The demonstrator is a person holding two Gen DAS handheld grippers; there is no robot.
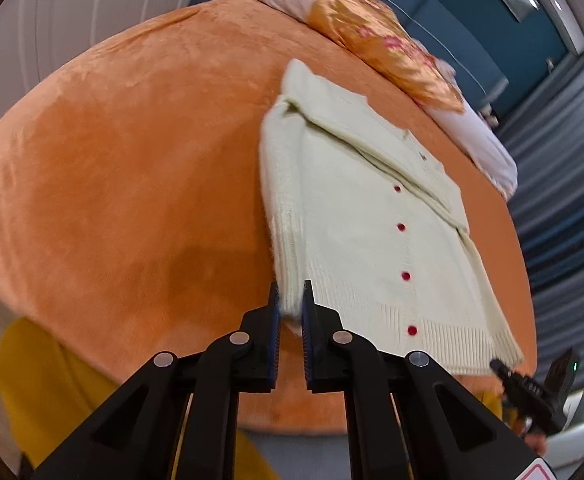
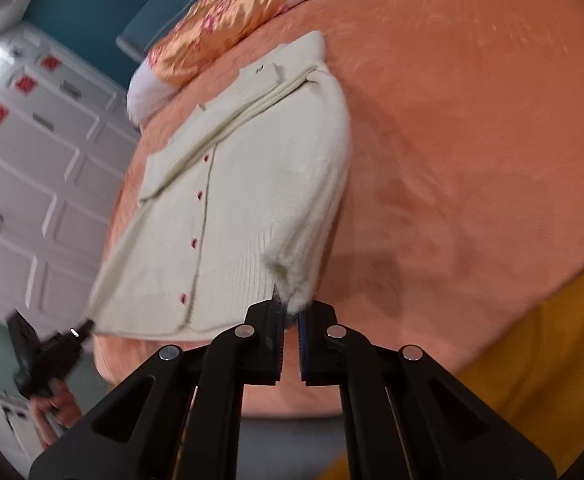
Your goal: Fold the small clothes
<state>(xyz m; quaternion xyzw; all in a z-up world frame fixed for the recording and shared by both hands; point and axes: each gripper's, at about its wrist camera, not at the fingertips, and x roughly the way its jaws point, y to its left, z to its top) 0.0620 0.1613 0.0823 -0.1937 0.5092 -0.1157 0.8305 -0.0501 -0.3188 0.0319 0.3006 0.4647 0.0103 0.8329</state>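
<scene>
A cream knit cardigan (image 1: 355, 216) with red buttons lies on an orange bed cover (image 1: 132, 160), its sleeves folded over the front. In the left wrist view the gripper (image 1: 290, 300) is shut on the cardigan's near hem corner. In the right wrist view the cardigan (image 2: 244, 184) shows again, and the gripper (image 2: 290, 312) is shut on a fluffy bunch of its near hem. The other gripper shows at each view's edge (image 1: 531, 392) (image 2: 48, 352), touching the opposite hem corner.
An orange floral pillow (image 1: 383, 44) and a white pillow (image 1: 479, 136) lie at the head of the bed. White panelled wardrobe doors (image 2: 32, 168) stand beside the bed. Yellow fabric (image 2: 539, 380) hangs by the near edge of the bed.
</scene>
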